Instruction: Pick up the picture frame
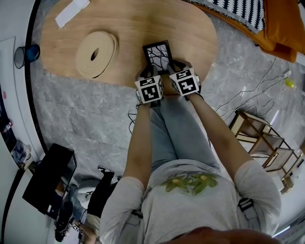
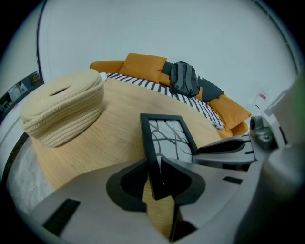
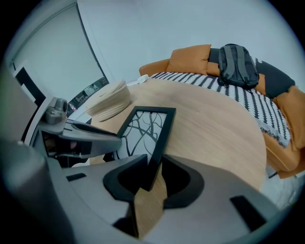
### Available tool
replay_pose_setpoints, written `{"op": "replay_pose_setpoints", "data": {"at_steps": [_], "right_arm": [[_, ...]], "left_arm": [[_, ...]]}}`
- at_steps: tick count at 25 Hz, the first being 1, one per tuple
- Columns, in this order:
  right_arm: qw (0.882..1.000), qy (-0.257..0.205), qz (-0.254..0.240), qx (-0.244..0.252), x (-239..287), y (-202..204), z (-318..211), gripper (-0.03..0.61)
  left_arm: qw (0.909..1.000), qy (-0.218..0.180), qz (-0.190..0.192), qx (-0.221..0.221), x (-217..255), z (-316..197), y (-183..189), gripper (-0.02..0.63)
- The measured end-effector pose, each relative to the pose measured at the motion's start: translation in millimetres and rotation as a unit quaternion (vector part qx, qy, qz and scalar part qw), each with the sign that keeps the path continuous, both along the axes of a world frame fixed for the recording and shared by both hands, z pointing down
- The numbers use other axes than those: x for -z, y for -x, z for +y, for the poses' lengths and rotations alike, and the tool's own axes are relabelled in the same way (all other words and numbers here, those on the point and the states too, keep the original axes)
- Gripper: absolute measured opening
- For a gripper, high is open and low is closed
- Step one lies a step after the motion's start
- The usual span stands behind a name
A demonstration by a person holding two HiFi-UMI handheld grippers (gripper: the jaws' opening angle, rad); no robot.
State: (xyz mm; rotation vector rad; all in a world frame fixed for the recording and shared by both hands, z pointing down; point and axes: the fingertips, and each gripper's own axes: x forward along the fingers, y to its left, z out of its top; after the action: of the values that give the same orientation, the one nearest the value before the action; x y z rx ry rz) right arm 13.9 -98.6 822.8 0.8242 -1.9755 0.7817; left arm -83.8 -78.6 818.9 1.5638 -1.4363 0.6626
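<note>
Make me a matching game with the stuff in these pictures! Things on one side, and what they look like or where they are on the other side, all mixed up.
Things:
1. picture frame
2. woven basket
3. backpack
4. white sheet

Clues:
a. on the sofa
b. cream and round
c. at the far edge of the table
d. black rim, branch pattern inside

Pairs: 1-d, 2-b, 3-a, 4-c.
</note>
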Motion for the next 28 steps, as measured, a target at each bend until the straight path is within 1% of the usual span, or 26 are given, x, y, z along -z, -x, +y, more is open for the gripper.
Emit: {"op": "replay_pose_setpoints", "data": {"at_steps": [8,17,28], "right_arm": [[1.0,-0.003,-0.001,0.004,35.3,3.9,1.0,0.1],[1.0,-0.005,0.002,0.006,87.9,0.4,6.7,0.1],[1.0,-0.025,0.0,-0.003,152.6,-5.1,5.1,0.1]], "left_arm": [[1.0,-0.001,0.002,0.005,34.3,2.7,4.1,0.097],[1.0,-0.005,0.006,0.002,87.0,8.3,1.2,0.094],[0.9995,-0.029,0.006,-0.008,152.9,6.2,-4.2,0.094]]}}
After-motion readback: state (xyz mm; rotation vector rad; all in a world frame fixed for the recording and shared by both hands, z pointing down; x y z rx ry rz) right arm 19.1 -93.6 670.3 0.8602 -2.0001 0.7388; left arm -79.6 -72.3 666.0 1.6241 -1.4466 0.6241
